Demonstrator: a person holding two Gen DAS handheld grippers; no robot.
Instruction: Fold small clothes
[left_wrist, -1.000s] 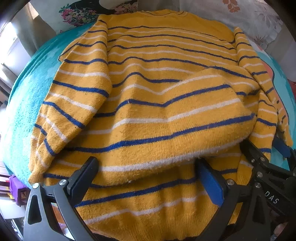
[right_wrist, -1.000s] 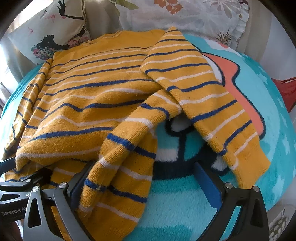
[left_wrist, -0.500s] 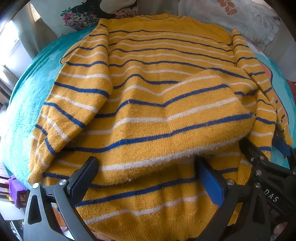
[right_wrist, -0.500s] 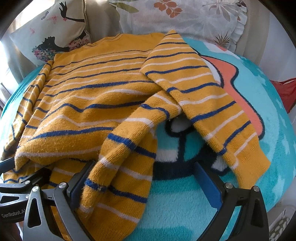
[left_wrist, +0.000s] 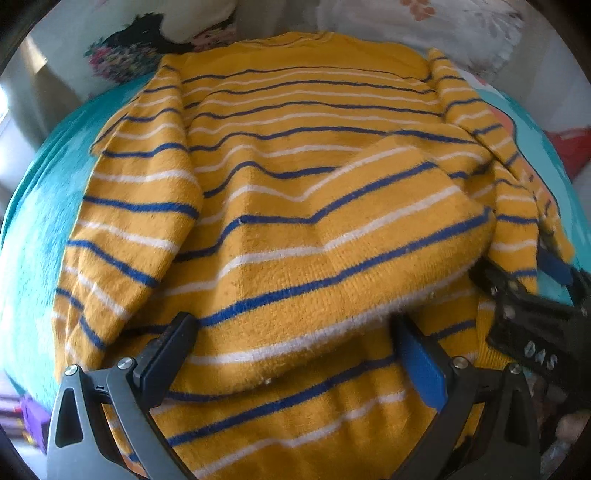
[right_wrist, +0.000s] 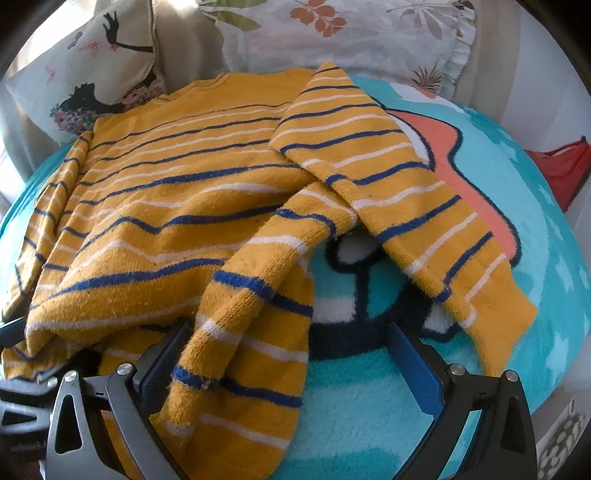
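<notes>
We see the yellow striped sweater (left_wrist: 295, 192) spread on a turquoise fleece blanket (right_wrist: 369, 406), its lower hem doubled up over the body and one sleeve (right_wrist: 406, 206) angling out across the blanket toward the floral pillows (right_wrist: 332, 33). Our left gripper (left_wrist: 295, 354) has its fingers wide apart over the folded hem. Our right gripper (right_wrist: 288, 365) is likewise spread wide, with a bunched fold of sweater draped loosely between its fingers.
</notes>
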